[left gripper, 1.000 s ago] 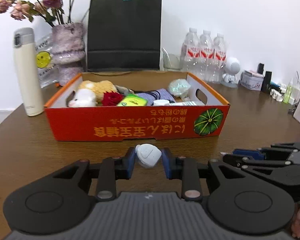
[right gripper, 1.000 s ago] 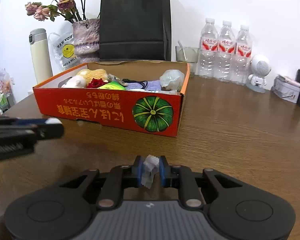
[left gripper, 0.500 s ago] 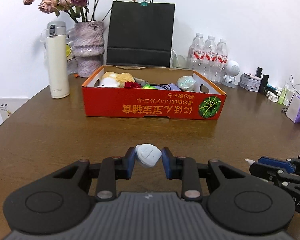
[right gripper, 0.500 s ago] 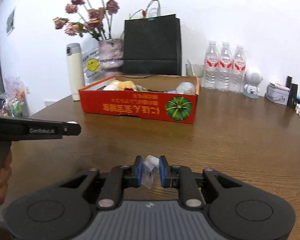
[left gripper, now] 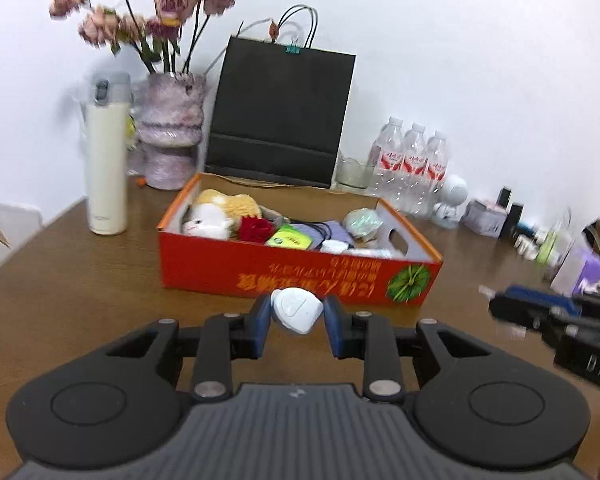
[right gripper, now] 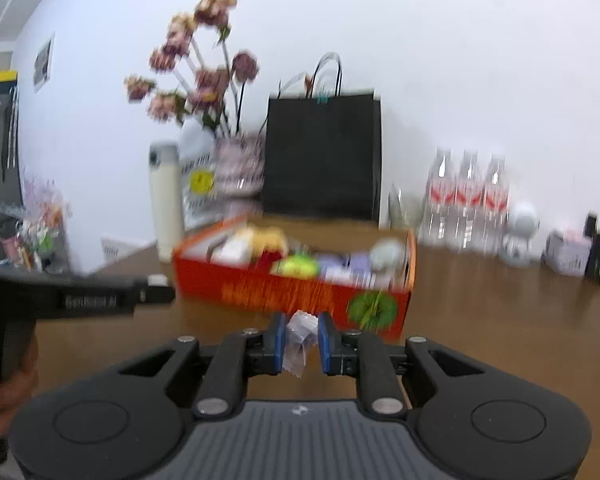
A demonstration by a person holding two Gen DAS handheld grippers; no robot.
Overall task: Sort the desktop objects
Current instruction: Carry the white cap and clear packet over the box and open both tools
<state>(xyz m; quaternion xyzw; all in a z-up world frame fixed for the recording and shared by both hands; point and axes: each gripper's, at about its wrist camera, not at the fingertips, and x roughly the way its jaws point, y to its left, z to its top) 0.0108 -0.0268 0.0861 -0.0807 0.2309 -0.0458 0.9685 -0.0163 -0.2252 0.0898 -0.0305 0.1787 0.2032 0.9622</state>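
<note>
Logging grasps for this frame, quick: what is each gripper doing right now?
Left gripper: closed on a small white rounded object.
Right gripper: closed on a small clear plastic packet.

A small white rounded object with a faint embossed outline is held clamped between blue jaws, above the desk. A small clear crinkled wrapper with serrated edges is pinched between the other blue jaws, hanging tilted. An open orange cardboard box, printed with a green pumpkin, stands on the desk, filled with a plush toy, a red rose and assorted small items.
</note>
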